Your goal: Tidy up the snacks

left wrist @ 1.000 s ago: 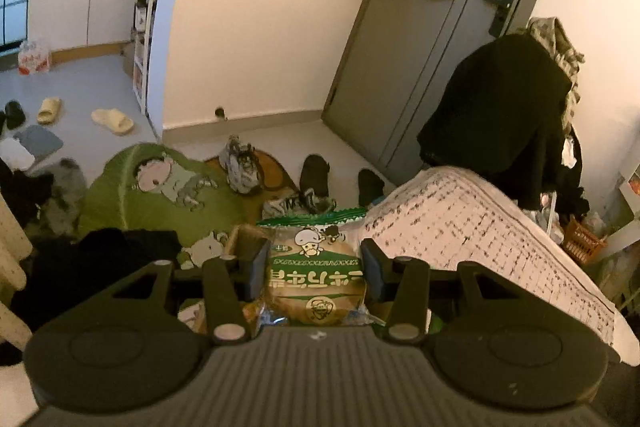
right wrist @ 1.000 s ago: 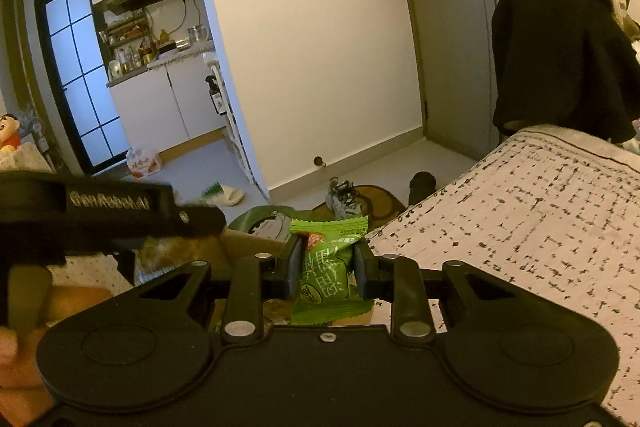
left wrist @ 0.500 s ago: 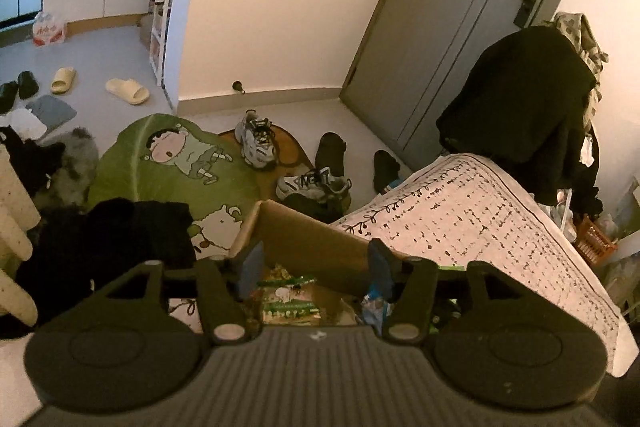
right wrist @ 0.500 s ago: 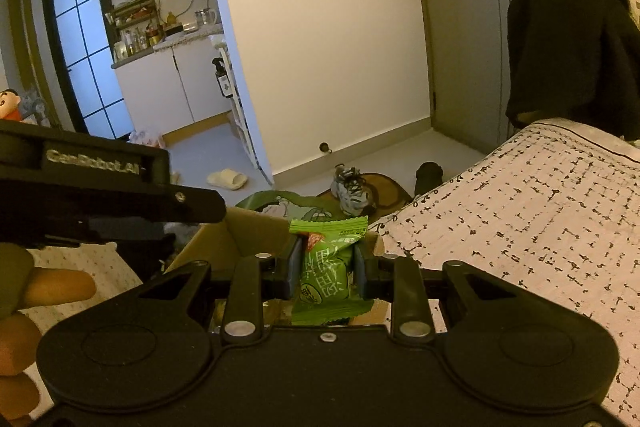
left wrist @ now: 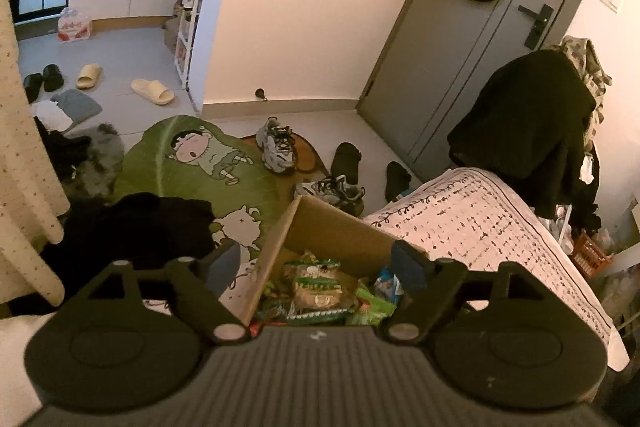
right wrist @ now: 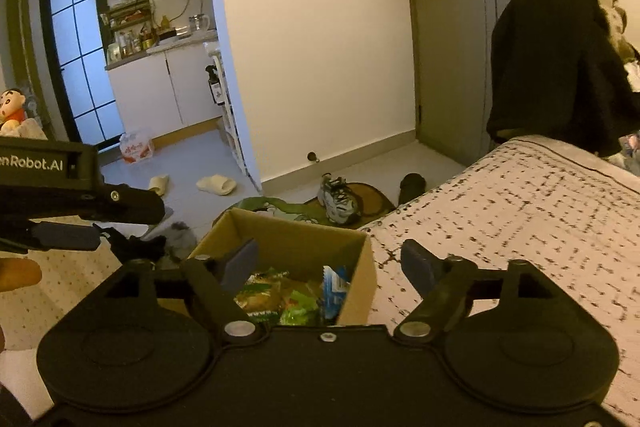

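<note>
Your jaws are spreading on both sides, and nothing is sitting between either pair. You are holding the left gripper (left wrist: 316,261) over the cardboard box (left wrist: 332,231), its jaws opening wide with the box's near-left wall running up between them; one finger is hanging outside that wall, the other over the box's right side. Below and between those jaws, the snack packets (left wrist: 320,287) are lying heaped in the box: a brownish packet with green trim on top, green wrappers around it, a blue-and-white one toward the right finger.

You are holding the right gripper (right wrist: 330,261) over the same cardboard box (right wrist: 296,235), jaws opening, empty. Its left finger is hanging over the box interior and its right finger is standing out past the box's right wall, above the patterned bed cover (right wrist: 520,211). The snack packets (right wrist: 288,295) are showing just below the gap, green and yellow wrappers with a blue-and-white one at the right.

Out to the left of the right jaws, the left gripper (right wrist: 68,223) is reaching in sideways. Beyond both jaws, sneakers (left wrist: 278,145) and a green cartoon mat (left wrist: 192,163) are lying on the floor.
</note>
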`<state>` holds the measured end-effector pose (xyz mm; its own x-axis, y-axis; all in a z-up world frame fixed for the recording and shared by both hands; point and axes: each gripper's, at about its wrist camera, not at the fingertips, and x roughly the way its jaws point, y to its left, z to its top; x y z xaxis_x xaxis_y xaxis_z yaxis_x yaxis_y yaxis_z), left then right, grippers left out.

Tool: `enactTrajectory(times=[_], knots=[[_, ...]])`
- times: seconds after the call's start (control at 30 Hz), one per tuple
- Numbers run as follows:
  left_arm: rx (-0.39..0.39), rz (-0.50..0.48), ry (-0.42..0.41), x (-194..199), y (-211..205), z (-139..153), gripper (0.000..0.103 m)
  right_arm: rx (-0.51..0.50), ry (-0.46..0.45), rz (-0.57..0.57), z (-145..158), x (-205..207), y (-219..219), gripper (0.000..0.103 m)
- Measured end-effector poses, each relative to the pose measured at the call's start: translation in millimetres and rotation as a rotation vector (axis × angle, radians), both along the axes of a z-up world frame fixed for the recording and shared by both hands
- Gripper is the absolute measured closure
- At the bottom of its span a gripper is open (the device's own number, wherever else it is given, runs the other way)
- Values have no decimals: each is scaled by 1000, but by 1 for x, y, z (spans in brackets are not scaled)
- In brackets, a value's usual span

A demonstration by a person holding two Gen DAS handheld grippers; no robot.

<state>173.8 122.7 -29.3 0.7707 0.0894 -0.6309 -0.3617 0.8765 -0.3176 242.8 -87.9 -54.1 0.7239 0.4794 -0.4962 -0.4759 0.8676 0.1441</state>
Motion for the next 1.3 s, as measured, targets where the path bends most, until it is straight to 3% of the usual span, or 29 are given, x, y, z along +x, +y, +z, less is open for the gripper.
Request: enactTrajectory(times=[0.1,0.27,0.47,0.57,0.7,1.13,1.3], knots=[[8,5,5,-10,-2,4,19,-9,-7,-10,8,-9,-8,11],[9,3,21,-23,-6,10,16,-37,-12,-16,21,-20,-18,10],[30,-16,8,-42,-14,21,9,-46,-49,-28,37,-36,-32,0],[33,-24,-6,-50,-18,25,0,-35,-46,-40,40,-43,-40,0],[73,-44,-31,-62,-28,30,0,-65,-37,-68,41,-50,-49,0],[47,-70,-47,-96,-33,31,0,-73,32,-111,36,-89,-82,0],[76,-95,-77,-109,-41,34,0,-66,45,-120,35,-103,-93,0]])
